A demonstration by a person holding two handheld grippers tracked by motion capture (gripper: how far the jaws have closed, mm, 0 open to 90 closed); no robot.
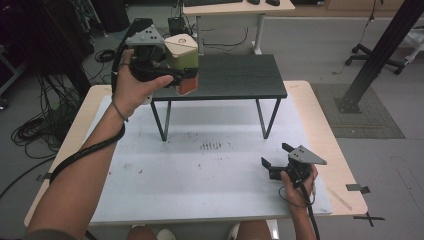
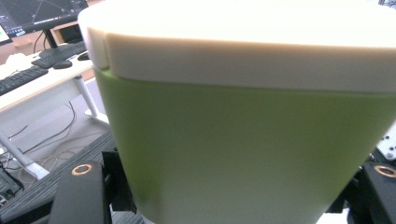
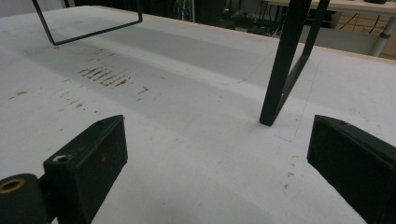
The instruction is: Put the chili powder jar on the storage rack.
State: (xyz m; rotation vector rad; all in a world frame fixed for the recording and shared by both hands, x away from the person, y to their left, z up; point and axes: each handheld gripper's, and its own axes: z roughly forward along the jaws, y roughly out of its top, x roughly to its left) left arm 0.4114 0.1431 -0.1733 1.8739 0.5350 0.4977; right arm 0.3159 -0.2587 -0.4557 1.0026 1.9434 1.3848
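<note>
Held aloft at the upper left of the high view: a green plastic container with a cream-white lid [image 1: 182, 52], clamped between the jaws of the left gripper [image 1: 186, 75], jaws pressing on its lower sides. Upright, lid on top, long axis roughly vertical, hanging at the left end of the small black wooden shelf on thin metal legs [image 1: 235, 77] — by the look of it at or just over that end's edge, though whether the base touches the board cannot be told from here. A reddish-orange block [image 1: 188, 85] showing under the container at the jaw tips; uncertain whether part of the gripper or a separate thing. In the left gripper view, green wall and pale lid [image 2: 243, 116] close up, black jaws hugging either side at the bottom corners. Right gripper [image 1: 277, 156] low at the near right of the white mat on the tabletop [image 1: 210, 185], jaws spread wide with nothing between them, pointing toward the shelf's right leg [image 3: 280, 70] — well apart from the container. Judged from this: a placing move onto the shelf in hand, with the free board lying to the right of the left gripper and slightly beyond it, so a short carry rightward and a lowering with the container kept upright. Left hand [image 1: 131, 85] far nearer; right hand [image 1: 296, 186] idle.
</note>
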